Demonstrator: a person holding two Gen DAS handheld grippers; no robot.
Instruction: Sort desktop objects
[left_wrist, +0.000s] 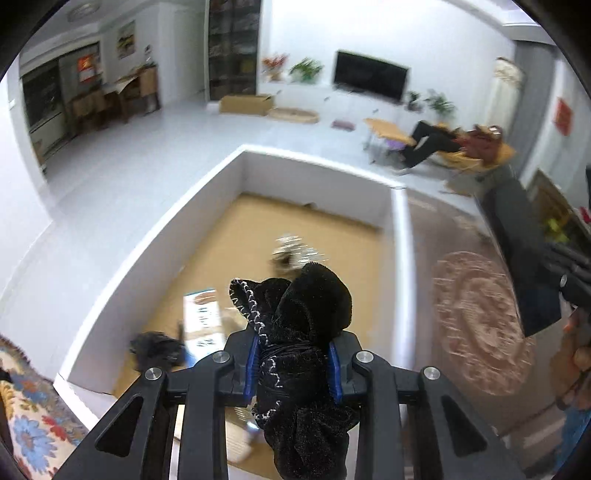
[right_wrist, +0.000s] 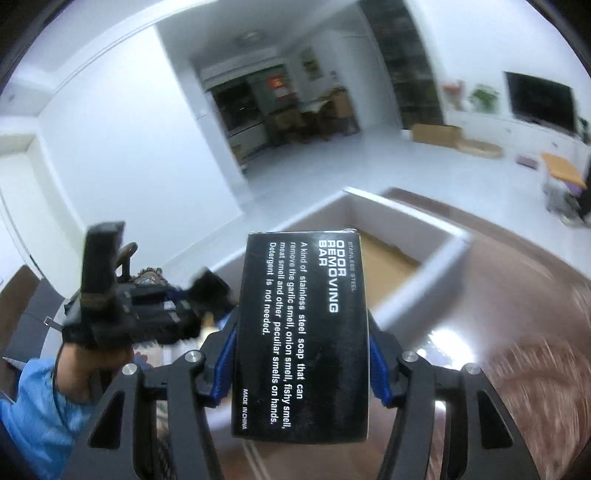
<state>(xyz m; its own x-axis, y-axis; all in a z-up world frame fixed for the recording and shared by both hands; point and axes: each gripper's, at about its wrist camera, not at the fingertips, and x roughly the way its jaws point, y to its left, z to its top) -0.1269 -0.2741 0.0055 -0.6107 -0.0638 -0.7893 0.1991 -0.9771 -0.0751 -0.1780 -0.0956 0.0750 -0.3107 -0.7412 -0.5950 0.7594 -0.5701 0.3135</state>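
My left gripper (left_wrist: 295, 365) is shut on a black velvet drawstring pouch (left_wrist: 303, 332) with white stitching, held above the near end of a white-walled cardboard box (left_wrist: 221, 177). Blurred items lie on the box's brown floor: a white and blue packet (left_wrist: 203, 314), a black fuzzy thing (left_wrist: 155, 349), and a shiny object (left_wrist: 295, 251). My right gripper (right_wrist: 301, 354) is shut on a black carton (right_wrist: 303, 332) printed "Odor Removing Bar", its blue pads (right_wrist: 376, 369) pressing its sides. It hangs over the dark wooden table (right_wrist: 517, 350), short of the box (right_wrist: 424, 288). The left gripper's body (right_wrist: 122, 314) shows at the left in the right wrist view.
A round patterned mat (left_wrist: 480, 325) lies on the table right of the box. A floral cloth (left_wrist: 29, 424) sits at the lower left. A hand in a blue sleeve (right_wrist: 40, 402) holds the left tool. A dark sofa (left_wrist: 524, 258) stands beyond the table.
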